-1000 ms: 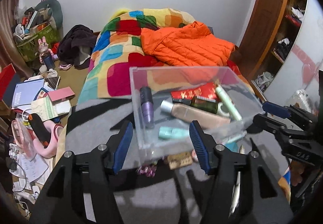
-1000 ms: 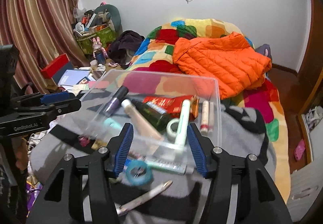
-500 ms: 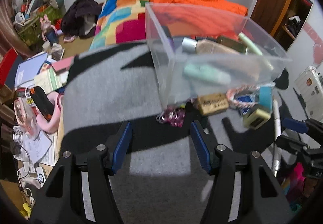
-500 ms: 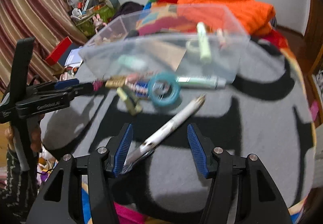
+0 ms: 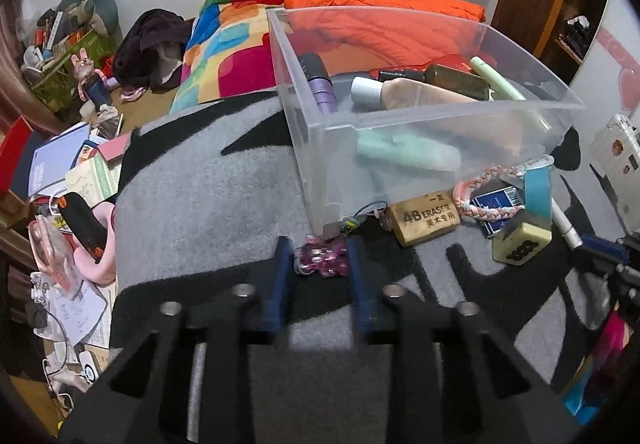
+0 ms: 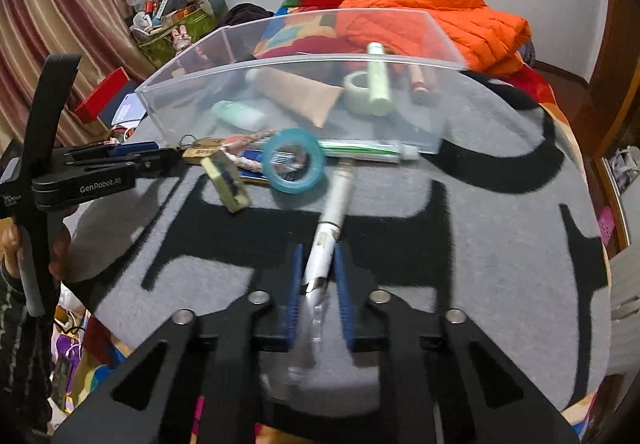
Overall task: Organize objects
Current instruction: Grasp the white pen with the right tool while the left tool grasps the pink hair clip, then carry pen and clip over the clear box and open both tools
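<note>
A clear plastic bin (image 5: 440, 115) (image 6: 192, 99) holding several cosmetic tubes and bottles sits on a grey and black blanket (image 5: 208, 203). My left gripper (image 5: 320, 256) has narrowed around a small pink charm (image 5: 322, 256) just in front of the bin's near corner. My right gripper (image 6: 318, 268) has closed around the lower end of a white pen-like tube (image 6: 332, 211). Loose items lie along the bin's front: an eraser (image 5: 426, 217), a braided cord (image 5: 484, 187), a teal tape roll (image 6: 294, 159), a mahjong tile (image 5: 520, 244), a toothpaste tube (image 6: 364, 151).
A colourful quilt (image 5: 240, 23) and an orange jacket (image 6: 460, 19) lie behind the bin. Books and clutter (image 5: 60, 163) cover the floor at left. A striped curtain (image 6: 60, 23) hangs at left. The left gripper also shows in the right wrist view (image 6: 160, 159).
Both grippers dropped toward the blanket and their jaws narrowed. The left closed in on the pink charm; the right closed on the white tube.
</note>
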The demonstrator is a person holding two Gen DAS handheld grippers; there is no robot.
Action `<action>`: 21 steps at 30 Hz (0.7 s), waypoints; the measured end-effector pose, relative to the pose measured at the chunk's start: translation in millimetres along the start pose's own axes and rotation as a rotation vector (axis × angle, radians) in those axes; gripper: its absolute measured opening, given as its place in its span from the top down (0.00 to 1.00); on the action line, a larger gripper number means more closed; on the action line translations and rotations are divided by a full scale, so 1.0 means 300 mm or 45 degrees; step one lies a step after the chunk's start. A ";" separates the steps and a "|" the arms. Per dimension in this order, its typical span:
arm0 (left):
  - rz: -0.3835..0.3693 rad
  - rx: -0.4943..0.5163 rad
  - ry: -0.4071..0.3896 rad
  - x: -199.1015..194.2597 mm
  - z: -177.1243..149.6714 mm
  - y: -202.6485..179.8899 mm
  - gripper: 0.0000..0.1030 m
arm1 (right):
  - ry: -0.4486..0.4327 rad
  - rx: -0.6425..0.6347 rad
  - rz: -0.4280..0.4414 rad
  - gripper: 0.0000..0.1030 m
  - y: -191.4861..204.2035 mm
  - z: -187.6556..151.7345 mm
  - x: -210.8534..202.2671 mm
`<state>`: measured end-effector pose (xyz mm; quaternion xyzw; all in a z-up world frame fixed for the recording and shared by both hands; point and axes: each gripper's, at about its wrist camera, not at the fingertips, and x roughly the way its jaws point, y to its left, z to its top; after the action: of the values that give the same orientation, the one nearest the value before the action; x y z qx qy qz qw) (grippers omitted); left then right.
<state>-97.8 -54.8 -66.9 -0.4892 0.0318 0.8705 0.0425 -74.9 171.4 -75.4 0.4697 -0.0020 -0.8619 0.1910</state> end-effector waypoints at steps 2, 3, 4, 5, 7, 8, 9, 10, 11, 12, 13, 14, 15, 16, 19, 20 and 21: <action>0.010 -0.002 -0.006 -0.006 -0.009 -0.004 0.75 | -0.004 -0.003 -0.017 0.90 -0.018 -0.010 -0.014; 0.012 -0.003 -0.007 -0.010 -0.014 -0.005 0.75 | -0.007 -0.002 -0.028 0.90 -0.024 -0.014 -0.020; 0.011 -0.007 -0.010 -0.015 -0.021 -0.005 0.75 | -0.009 0.001 -0.038 0.90 -0.031 -0.018 -0.027; 0.008 -0.016 -0.012 -0.023 -0.028 -0.005 0.75 | -0.012 0.004 -0.041 0.90 -0.040 -0.025 -0.035; -0.004 -0.038 -0.017 -0.046 -0.043 -0.004 0.75 | -0.019 0.013 -0.047 0.90 -0.054 -0.029 -0.046; -0.009 -0.045 -0.022 -0.057 -0.049 -0.004 0.75 | -0.026 0.022 -0.047 0.90 -0.064 -0.028 -0.052; -0.011 -0.050 -0.032 -0.071 -0.054 -0.005 0.75 | -0.034 0.031 -0.042 0.90 -0.073 -0.027 -0.061; -0.009 -0.055 -0.044 -0.088 -0.057 -0.007 0.75 | -0.041 0.038 -0.039 0.90 -0.080 -0.023 -0.066; -0.010 -0.059 -0.062 -0.110 -0.059 -0.010 0.75 | -0.055 0.045 -0.039 0.90 -0.088 -0.018 -0.077; -0.016 -0.063 -0.078 -0.131 -0.059 -0.013 0.75 | -0.070 0.050 -0.038 0.90 -0.093 -0.011 -0.089; -0.018 -0.068 -0.101 -0.157 -0.056 -0.016 0.75 | -0.083 0.054 -0.034 0.90 -0.098 -0.006 -0.099; -0.022 -0.071 -0.118 -0.175 -0.051 -0.018 0.75 | -0.103 0.057 -0.028 0.90 -0.101 0.005 -0.114; -0.029 -0.074 -0.138 -0.197 -0.047 -0.022 0.75 | -0.120 0.057 -0.026 0.90 -0.100 0.013 -0.126; -0.032 -0.078 -0.158 -0.219 -0.042 -0.025 0.75 | -0.140 0.055 -0.024 0.90 -0.099 0.023 -0.139; -0.049 -0.078 -0.228 -0.289 -0.016 -0.035 0.75 | -0.197 0.049 -0.014 0.90 -0.092 0.056 -0.177; -0.053 -0.074 -0.247 -0.308 -0.009 -0.040 0.75 | -0.220 0.044 -0.009 0.90 -0.090 0.070 -0.190; -0.055 -0.070 -0.269 -0.328 0.000 -0.045 0.75 | -0.236 0.040 -0.005 0.90 -0.087 0.081 -0.200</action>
<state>-45.3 -45.5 17.0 -0.3962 -0.0074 0.9167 0.0509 -74.0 211.3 -18.0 0.3911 -0.0323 -0.9018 0.1808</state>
